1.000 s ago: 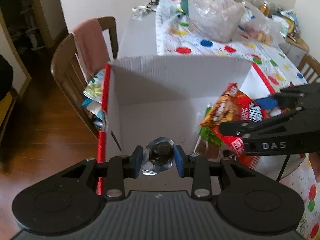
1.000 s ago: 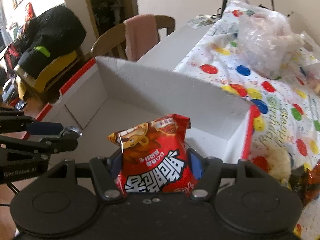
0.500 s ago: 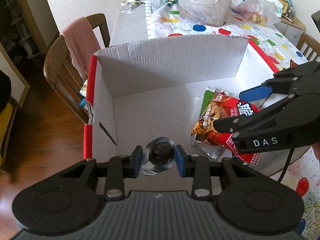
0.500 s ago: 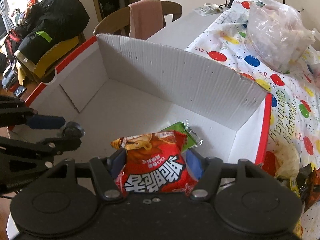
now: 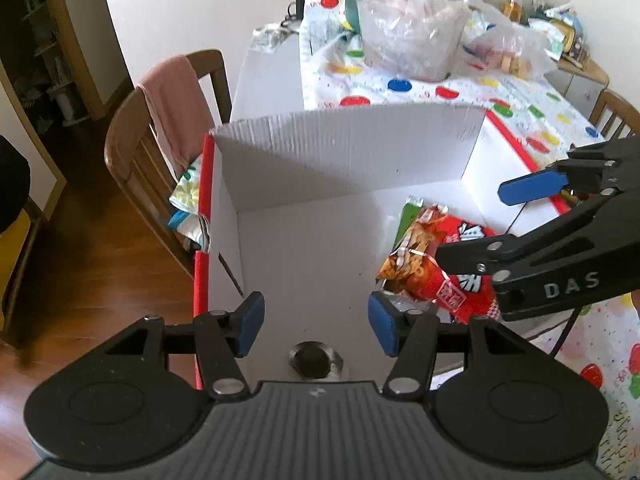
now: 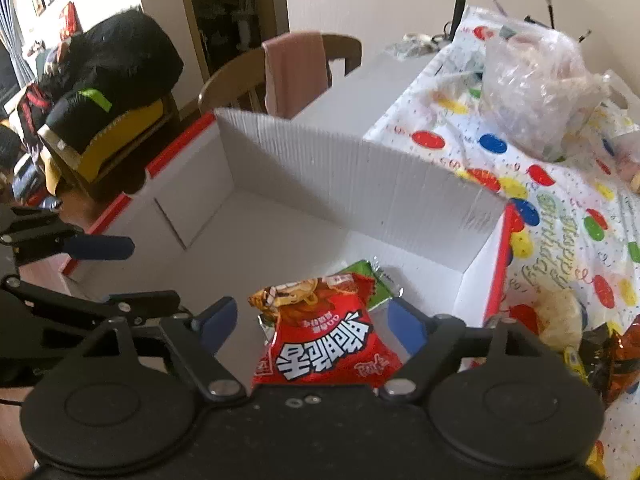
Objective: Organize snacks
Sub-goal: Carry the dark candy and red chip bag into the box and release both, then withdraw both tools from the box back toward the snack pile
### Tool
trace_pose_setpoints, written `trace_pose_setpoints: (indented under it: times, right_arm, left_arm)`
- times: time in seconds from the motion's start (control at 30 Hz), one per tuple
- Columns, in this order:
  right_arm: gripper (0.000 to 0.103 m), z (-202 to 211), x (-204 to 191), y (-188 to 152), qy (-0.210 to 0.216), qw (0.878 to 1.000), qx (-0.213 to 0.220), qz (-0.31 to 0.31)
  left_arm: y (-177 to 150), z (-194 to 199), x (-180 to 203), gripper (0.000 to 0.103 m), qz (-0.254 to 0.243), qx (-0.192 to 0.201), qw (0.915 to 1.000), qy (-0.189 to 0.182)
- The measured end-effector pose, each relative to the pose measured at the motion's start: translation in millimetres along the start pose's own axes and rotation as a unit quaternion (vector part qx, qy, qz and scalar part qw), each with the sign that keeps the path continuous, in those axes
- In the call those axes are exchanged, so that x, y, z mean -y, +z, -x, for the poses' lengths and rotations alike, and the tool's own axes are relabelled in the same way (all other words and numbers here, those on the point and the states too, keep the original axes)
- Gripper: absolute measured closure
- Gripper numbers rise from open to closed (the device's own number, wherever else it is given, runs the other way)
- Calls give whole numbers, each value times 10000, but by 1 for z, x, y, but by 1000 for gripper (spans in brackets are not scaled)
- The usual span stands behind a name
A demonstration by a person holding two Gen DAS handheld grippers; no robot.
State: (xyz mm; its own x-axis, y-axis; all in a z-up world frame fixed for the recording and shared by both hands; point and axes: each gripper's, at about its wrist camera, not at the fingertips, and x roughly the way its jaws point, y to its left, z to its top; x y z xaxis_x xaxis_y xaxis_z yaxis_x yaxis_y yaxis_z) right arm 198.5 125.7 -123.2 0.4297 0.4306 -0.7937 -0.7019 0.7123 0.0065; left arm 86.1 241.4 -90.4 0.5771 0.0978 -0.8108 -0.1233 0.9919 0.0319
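A white corrugated cardboard box (image 5: 344,152) with red rims holds three snacks: one red noodle-snack packet (image 6: 326,344) with white lettering, lying on one green packet (image 6: 370,280) near the right wall, and one small round foil-wrapped piece (image 5: 316,362) on the floor. The right gripper (image 6: 310,322) has just opened, pads clear of the red packet. The left gripper (image 5: 316,322) has just opened over the foil piece, holding nothing

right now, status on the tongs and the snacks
Both tongs, left and right, just opened, gripping nothing. Red snack bag and round foil snack lie in white box. Nothing in the way.
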Motion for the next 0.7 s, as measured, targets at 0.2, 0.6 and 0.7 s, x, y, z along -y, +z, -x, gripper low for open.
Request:
trace_pose_setpoints:
  times: [0.2, 0.6, 0.7]
  right_arm:
    - [10, 28, 5, -2, 8, 9995, 292, -110]
    - [5, 98, 24, -23, 83, 9951, 888, -429]
    - [1, 115, 35, -33, 98, 9929, 1061, -535]
  left_arm:
    - [0, 21, 5, 37, 63, 265, 9996, -13]
    - [6, 64, 36, 25, 87, 914, 9957, -87]
    - [7, 71, 50, 22, 66, 1024, 9946, -122]
